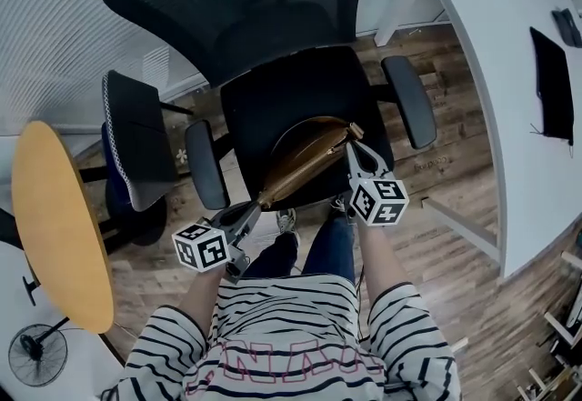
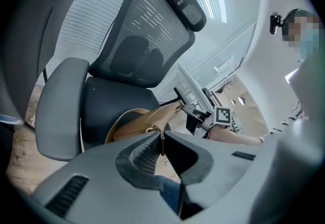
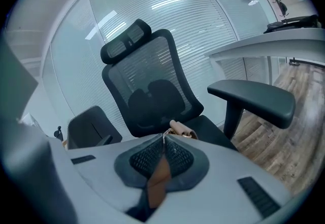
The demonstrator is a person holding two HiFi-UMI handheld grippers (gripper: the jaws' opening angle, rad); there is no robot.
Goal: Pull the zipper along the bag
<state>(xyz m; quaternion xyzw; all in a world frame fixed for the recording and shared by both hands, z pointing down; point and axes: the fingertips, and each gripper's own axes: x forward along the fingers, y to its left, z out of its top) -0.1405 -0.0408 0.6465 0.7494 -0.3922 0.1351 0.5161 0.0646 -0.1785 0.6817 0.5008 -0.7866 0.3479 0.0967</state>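
Chair seat is serving as the support. The tan bag is lying across it, with its long axis running from the left hand-held gripper at the near end to the right hand-held gripper at the far end. The bag is sitting between the two and touching both.

Left hand-held gripper: the jaws are pinching down on a thin tan edge at the bag's near end, and only a sliver is showing between the pads. The rest of the bag is stretching away just ahead of the tips. Judgement: this one is working as the anchor, bracing the bag so the zip line is lying straight rather than bunching.

Right hand-held gripper: the jaws are clamping on a tan leather strip that is trailing back from the tips toward the camera. The bag's rolled end is sitting just beyond the tips. Judgement: the strip is probably the zipper's pull tab, but the slider itself is not showing.

The two grips are opposing each other along the bag's length, which suits a pull along the zip.

Progress: no view is resolving whether the teeth are joined or parted. With the right grip at the far end, the travel is looking close to complete (judgement only).

Risk: the left hold is biting on very little material and could slip under tension.
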